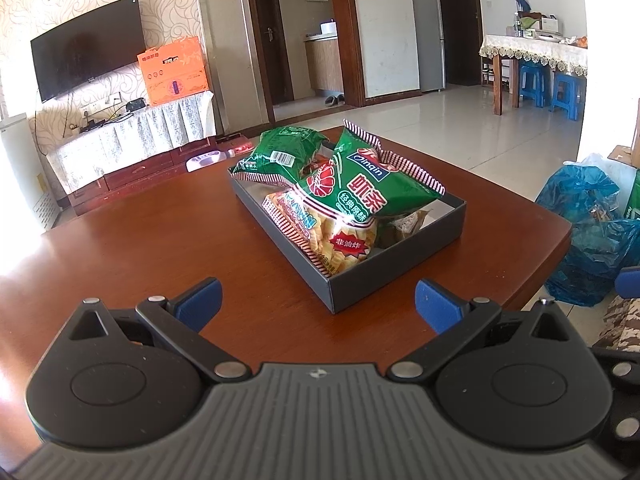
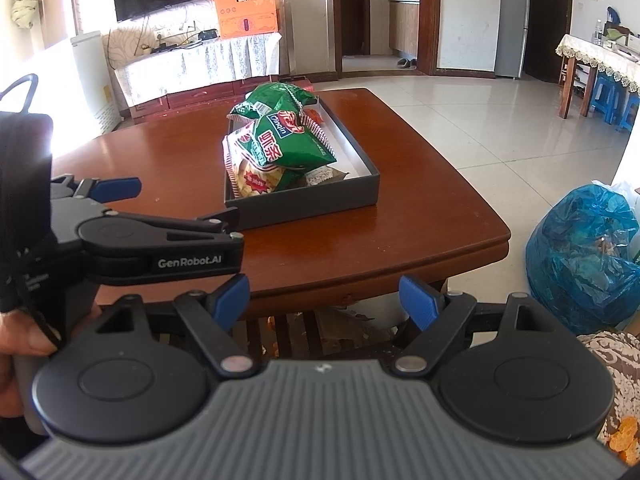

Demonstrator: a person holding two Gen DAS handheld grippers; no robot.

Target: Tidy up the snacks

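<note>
Snack packets sit heaped in a shallow dark grey box (image 1: 400, 268) on a glossy reddish-brown table (image 1: 140, 248). On top lies a green prawn-cracker bag (image 1: 360, 188) with a red-and-white striped edge, tilted over a second green bag (image 1: 276, 152) toward the box's far end. Under them a clear-fronted packet of yellow crisps (image 1: 340, 244) reaches the near wall, and a small pale packet (image 1: 408, 224) shows at 3 o'clock of it.

From the left wrist view the box stands at about 1 o'clock of the left gripper (image 1: 318, 302), whose blue pads are spread wide with nothing between them, above bare tabletop.

From the right wrist view the right gripper (image 2: 324, 298) is also spread wide and empty, off the near table edge, with the box at 12 o'clock. A blue plastic bag (image 2: 580, 256) sits on the floor at 3 o'clock. A hand (image 2: 16, 344) shows at 9 o'clock.
</note>
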